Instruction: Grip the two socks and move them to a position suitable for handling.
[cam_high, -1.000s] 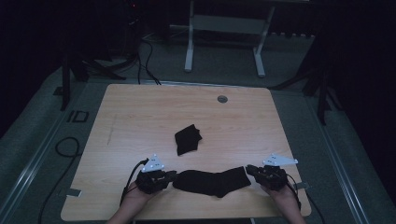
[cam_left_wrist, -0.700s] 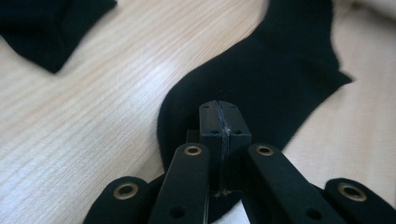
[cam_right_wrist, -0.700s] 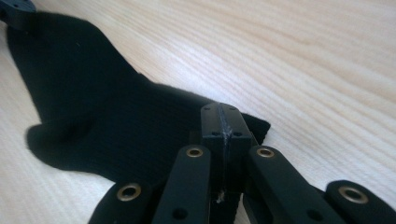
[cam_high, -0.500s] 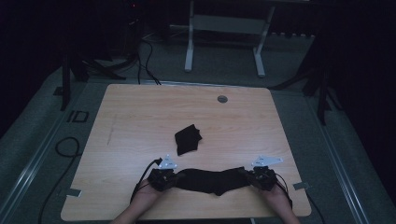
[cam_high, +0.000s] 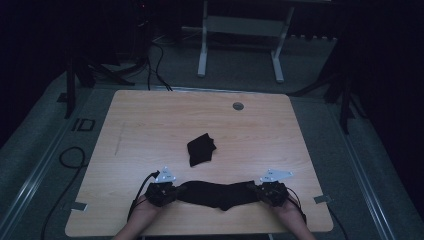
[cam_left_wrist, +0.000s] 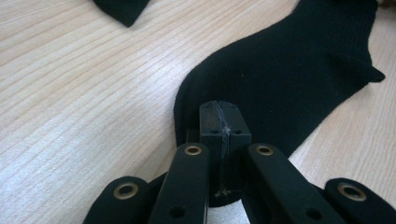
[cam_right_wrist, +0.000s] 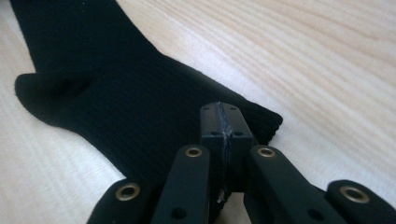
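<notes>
A long black sock (cam_high: 217, 194) lies stretched out flat across the wooden table (cam_high: 150, 125), near its front edge. My left gripper (cam_high: 176, 191) is shut on the sock's left end, and my right gripper (cam_high: 256, 190) is shut on its ribbed right end. In the left gripper view the jaws (cam_left_wrist: 219, 109) are pressed together over the sock (cam_left_wrist: 289, 60), whose end runs under them. The right gripper view shows the same: jaws (cam_right_wrist: 219, 112) closed tight at the edge of the sock's cuff (cam_right_wrist: 116, 93). A second black sock (cam_high: 201, 149), folded small, rests mid-table; its corner (cam_left_wrist: 122, 8) appears in the left gripper view.
A round grey grommet (cam_high: 238, 106) sits near the table's far edge. Beyond the table stands a white metal frame (cam_high: 240, 30). Cables (cam_high: 70, 155) trail over the floor at the left. Bare wood surrounds the folded sock.
Both hands have sunk toward the tabletop and the right one has drawn slightly inward. The sock, bowed between the grippers before, now lies lower and straighter.
</notes>
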